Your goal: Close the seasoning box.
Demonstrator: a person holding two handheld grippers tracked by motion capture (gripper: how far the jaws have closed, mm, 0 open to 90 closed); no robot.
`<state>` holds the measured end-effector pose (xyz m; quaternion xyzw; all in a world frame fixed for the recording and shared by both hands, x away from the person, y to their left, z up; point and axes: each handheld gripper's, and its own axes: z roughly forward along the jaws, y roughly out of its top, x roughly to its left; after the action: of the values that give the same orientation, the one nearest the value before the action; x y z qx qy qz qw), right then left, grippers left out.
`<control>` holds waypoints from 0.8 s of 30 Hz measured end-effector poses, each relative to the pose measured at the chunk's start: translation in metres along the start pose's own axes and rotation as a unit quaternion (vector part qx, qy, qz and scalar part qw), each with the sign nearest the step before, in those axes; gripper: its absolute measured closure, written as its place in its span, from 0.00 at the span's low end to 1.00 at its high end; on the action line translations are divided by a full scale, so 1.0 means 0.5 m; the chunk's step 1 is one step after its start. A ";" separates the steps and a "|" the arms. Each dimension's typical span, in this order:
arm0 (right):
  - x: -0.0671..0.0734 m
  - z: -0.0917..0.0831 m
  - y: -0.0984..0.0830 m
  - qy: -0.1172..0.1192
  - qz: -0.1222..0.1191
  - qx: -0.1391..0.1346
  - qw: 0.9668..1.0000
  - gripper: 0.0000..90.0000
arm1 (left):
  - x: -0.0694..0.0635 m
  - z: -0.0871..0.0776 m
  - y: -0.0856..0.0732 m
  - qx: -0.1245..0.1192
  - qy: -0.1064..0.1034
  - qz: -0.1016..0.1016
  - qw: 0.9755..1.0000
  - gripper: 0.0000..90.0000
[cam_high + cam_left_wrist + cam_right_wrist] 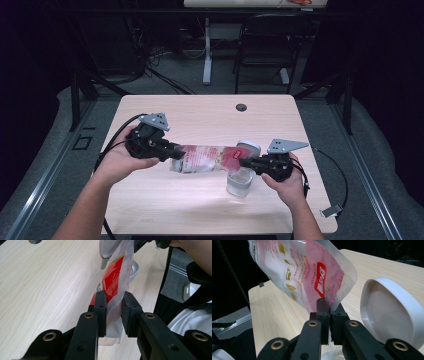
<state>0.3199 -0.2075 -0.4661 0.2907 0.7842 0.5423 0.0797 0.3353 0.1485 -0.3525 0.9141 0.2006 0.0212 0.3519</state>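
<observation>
A clear plastic pouch (202, 157) with red and white print hangs stretched level between my two grippers, above the wooden table (200, 112). My left gripper (175, 150) is shut on the pouch's left end; in the left gripper view the pouch (115, 280) sits pinched between the pads of that gripper (113, 301). The right gripper (242, 162) is shut on the other end, and in the right gripper view it (329, 307) clamps the pouch's (307, 272) edge. Under that end stands a clear container (239, 184), with a white lid (248, 146) (392, 317) just behind it.
A round cable hole (241, 107) lies near the table's far edge. Beyond the table are a black chair (265, 45) and a white table leg (207, 50). Cables trail off both sides of the table.
</observation>
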 end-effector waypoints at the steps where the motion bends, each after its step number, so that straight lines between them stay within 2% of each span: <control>1: 0.000 0.000 0.000 0.000 0.000 0.000 1.000 0.97 | 0.000 0.000 0.000 0.000 0.000 -0.001 1.000 0.85; 24: -0.001 0.001 -0.003 -0.005 -0.001 0.002 1.000 0.97 | 0.002 0.000 0.006 -0.001 -0.002 -0.001 1.000 0.85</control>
<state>0.3200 -0.2076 -0.4677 0.2931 0.7853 0.5390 0.0830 0.3374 0.1470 -0.3508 0.9135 0.2008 0.0197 0.3532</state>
